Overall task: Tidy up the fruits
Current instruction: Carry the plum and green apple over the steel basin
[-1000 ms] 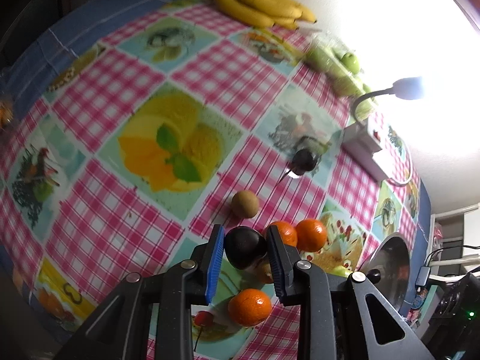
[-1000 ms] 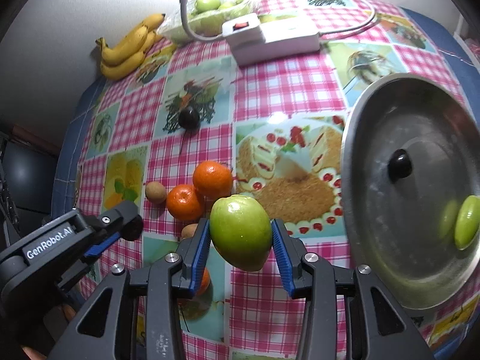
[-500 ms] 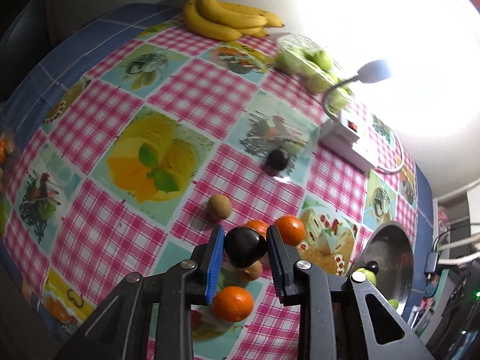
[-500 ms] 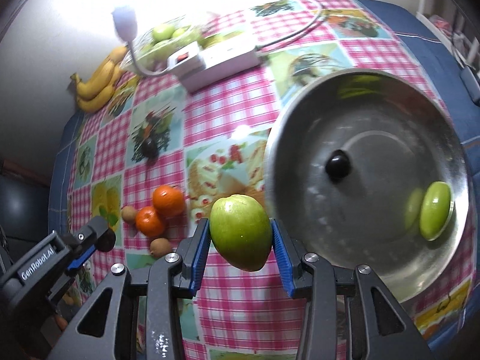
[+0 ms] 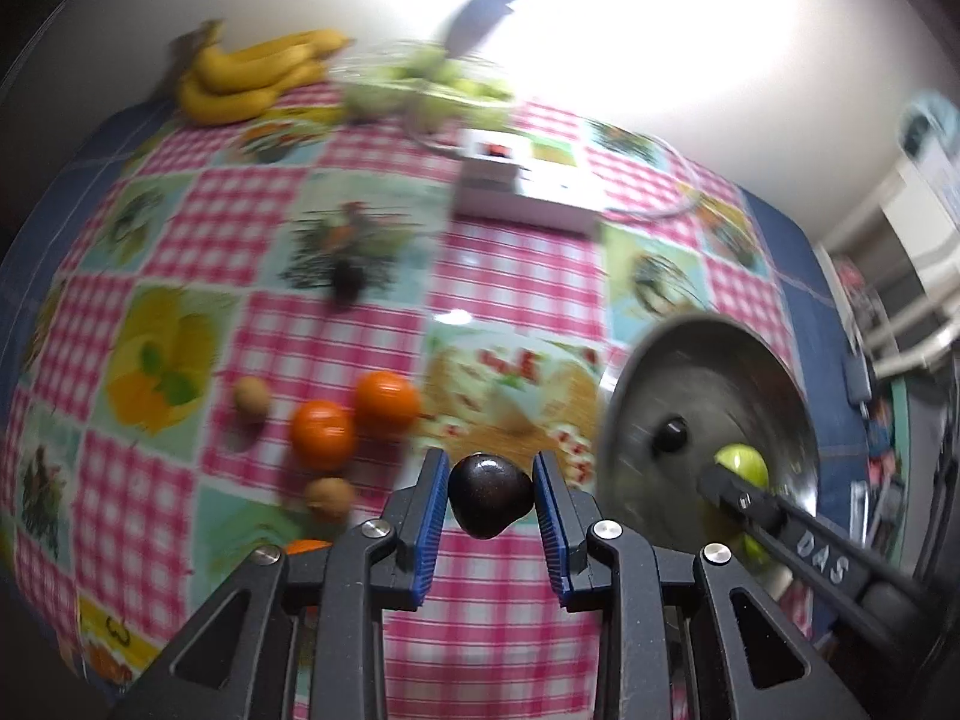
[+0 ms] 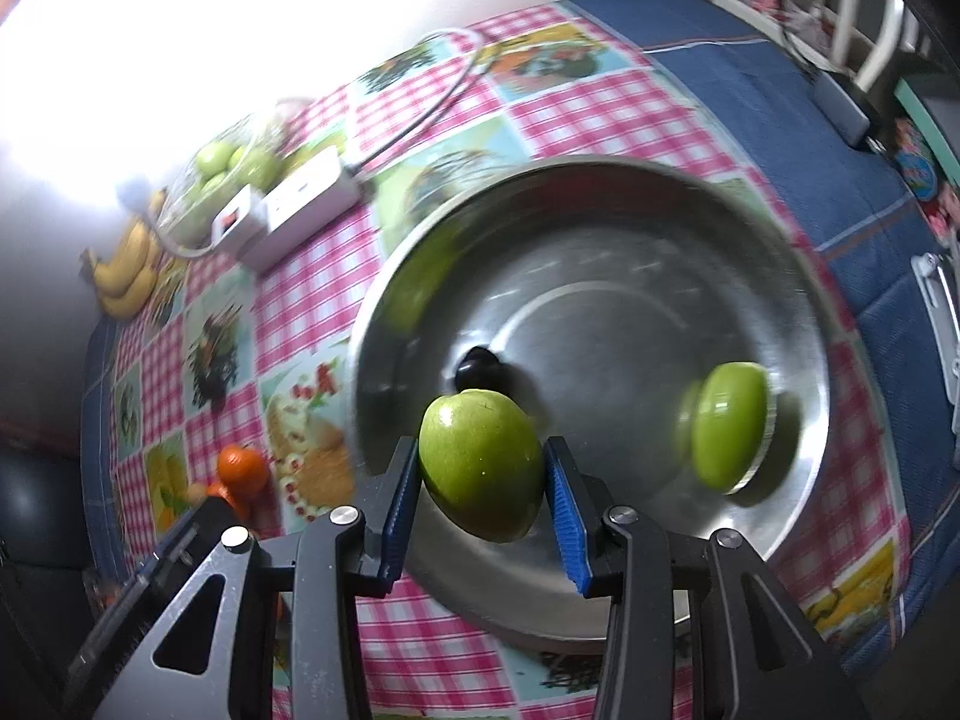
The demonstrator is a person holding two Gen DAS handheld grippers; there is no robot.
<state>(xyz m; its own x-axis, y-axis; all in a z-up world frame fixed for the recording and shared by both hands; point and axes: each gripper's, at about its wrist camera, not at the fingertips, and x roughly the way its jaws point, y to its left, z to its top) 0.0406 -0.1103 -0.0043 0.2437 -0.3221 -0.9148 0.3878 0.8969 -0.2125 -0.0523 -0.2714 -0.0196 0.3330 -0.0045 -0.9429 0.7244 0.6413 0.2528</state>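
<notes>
My left gripper (image 5: 489,501) is shut on a dark plum (image 5: 491,495), held above the checked tablecloth to the left of the steel bowl (image 5: 774,372). My right gripper (image 6: 483,477) is shut on a green apple (image 6: 480,465), held over the near rim of the steel bowl (image 6: 600,192). In the bowl lie another green apple (image 6: 729,426) and a dark plum (image 6: 477,363). Two oranges (image 5: 354,420), two small brown fruits (image 5: 252,396) and another dark plum (image 5: 348,282) lie on the cloth.
Bananas (image 5: 252,78) and a bag of green fruit (image 5: 432,84) lie at the back by the wall. A white power strip (image 5: 522,192) with a lamp and cable sits behind the bowl. A third orange (image 5: 306,546) peeks out behind my left gripper.
Both grippers have swung right towards the bowl with their fruit. The right one now hangs over the bowl's rim; the left one has left the orange cluster.
</notes>
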